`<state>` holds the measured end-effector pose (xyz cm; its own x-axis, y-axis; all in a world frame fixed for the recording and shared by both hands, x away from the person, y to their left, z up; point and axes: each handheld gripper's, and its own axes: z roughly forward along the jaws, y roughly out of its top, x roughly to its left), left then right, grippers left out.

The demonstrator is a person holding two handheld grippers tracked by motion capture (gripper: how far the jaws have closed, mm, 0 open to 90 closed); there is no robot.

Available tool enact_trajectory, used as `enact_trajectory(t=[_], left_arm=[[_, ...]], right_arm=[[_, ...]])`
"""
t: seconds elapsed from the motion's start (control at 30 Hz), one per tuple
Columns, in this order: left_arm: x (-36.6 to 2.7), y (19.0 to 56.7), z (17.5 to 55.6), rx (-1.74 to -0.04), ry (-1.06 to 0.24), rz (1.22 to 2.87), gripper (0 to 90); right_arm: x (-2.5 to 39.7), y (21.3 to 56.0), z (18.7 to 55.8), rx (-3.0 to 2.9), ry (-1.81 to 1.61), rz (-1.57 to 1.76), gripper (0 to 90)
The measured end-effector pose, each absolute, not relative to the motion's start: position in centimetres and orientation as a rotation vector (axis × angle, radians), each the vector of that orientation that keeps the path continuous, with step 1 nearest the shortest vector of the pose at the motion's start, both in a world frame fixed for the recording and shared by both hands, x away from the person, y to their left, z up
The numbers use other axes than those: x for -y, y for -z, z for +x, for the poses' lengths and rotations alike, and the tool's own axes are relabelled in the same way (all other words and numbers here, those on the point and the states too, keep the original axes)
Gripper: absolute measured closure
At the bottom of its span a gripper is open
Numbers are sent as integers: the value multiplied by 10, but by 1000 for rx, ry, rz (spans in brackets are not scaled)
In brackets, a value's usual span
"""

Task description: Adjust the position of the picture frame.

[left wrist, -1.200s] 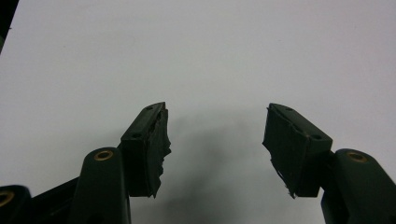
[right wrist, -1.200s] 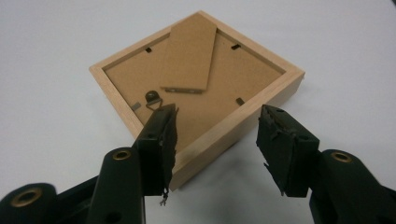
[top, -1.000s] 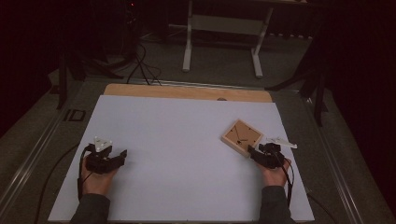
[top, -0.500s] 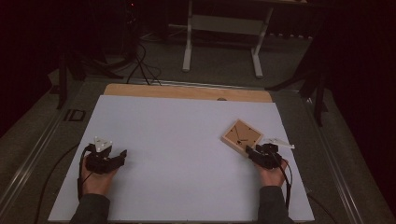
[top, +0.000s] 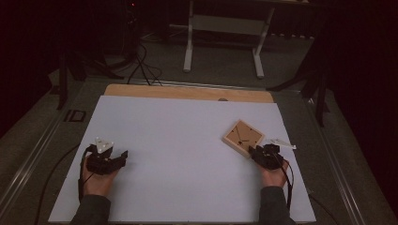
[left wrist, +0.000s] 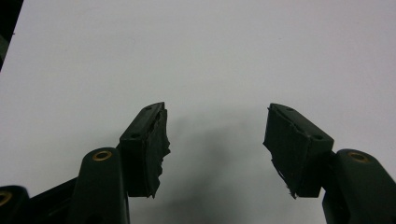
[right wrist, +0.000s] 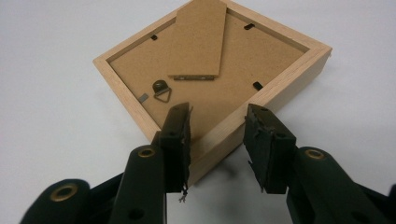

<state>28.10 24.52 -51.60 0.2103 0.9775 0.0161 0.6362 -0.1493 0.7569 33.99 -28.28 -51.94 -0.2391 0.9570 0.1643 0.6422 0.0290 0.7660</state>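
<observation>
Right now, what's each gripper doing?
Left gripper: open, holding nothing.
Right gripper: open, fingers straddling the wooden frame corner, not clamped.

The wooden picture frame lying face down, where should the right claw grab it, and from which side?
Grip the picture frame at its near corner rim, coming low from the person's side. The right claw already straddles that corner, jaws open; the raised rim offers two flat faces.

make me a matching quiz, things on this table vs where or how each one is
Things:
1. square light wooden picture frame
2. left gripper
3. right gripper
4. small brass hanging ring

States:
A. jaws open over bare white table
B. lying back side up
C. fixed to the frame's brown backing board
D. jaws open astride the frame's near corner

Pairs: 1-B, 2-A, 3-D, 4-C
</observation>
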Motion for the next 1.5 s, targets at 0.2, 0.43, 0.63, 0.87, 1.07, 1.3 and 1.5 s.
enact_trajectory(t=[0.2,0.43,0.63,0.87,1.07,1.3,1.5], left_arm=[[-244,516,281,-1490,-703,1873,390],[-244,516,281,-1487,-704,1875,390],[-244,516,281,-1487,-704,1875,390],[-244,516,281,-1488,-703,1871,390],[-245,516,280,-1492,-700,1871,391],[-243,517,281,-1485,-704,1883,391],[-244,517,281,-1491,-704,1882,391]], right_arm=[[283,519,340,-1923,-1063,1611,615],[282,519,341,-1940,-1058,1587,638],[282,518,341,-1952,-1055,1577,647],[282,517,342,-1966,-1051,1566,670],[283,516,347,-1994,-1053,1557,692],[283,514,355,-2020,-1043,1562,726],[278,511,360,-2047,-994,1522,742]])
